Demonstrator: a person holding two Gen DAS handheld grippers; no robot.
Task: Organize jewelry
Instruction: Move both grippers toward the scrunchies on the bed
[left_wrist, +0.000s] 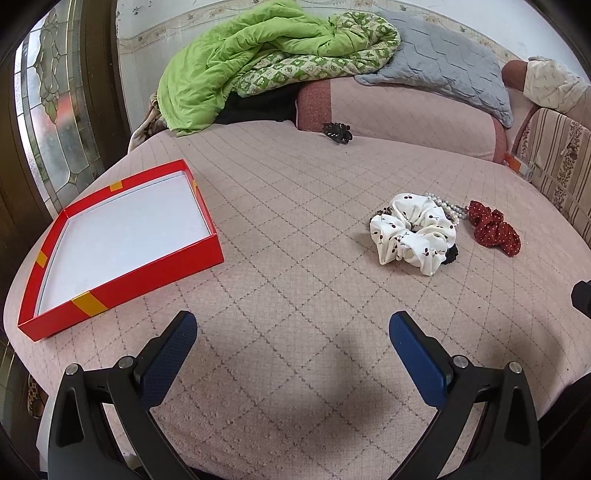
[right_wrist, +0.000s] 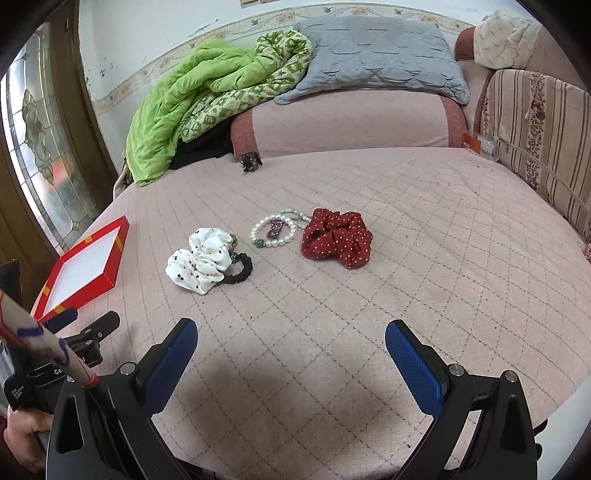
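Note:
On the pink quilted bed (left_wrist: 295, 229) lies a shallow red box (left_wrist: 122, 225) with a white floor, at the left; it also shows at the left edge as the red box (right_wrist: 88, 267). A white cherry-print scrunchie (left_wrist: 413, 232) (right_wrist: 199, 264) lies on a black hair tie (right_wrist: 240, 267). Beside them are a pearl bracelet (right_wrist: 273, 232) (left_wrist: 448, 208) and a red dotted scrunchie (right_wrist: 338, 238) (left_wrist: 495, 227). A dark hair claw (left_wrist: 337, 132) (right_wrist: 251, 161) rests by the bolster. My left gripper (left_wrist: 291, 332) is open above bare quilt. My right gripper (right_wrist: 291, 339) is open too, nothing between its fingers.
A green quilt (left_wrist: 258, 55) and a grey pillow (left_wrist: 443, 66) are piled on a pink bolster (right_wrist: 347, 118) at the back. A striped cushion (right_wrist: 535, 125) flanks the right side. A stained-glass door (left_wrist: 48, 110) stands left. A person's hand (right_wrist: 26, 435) holds the left gripper.

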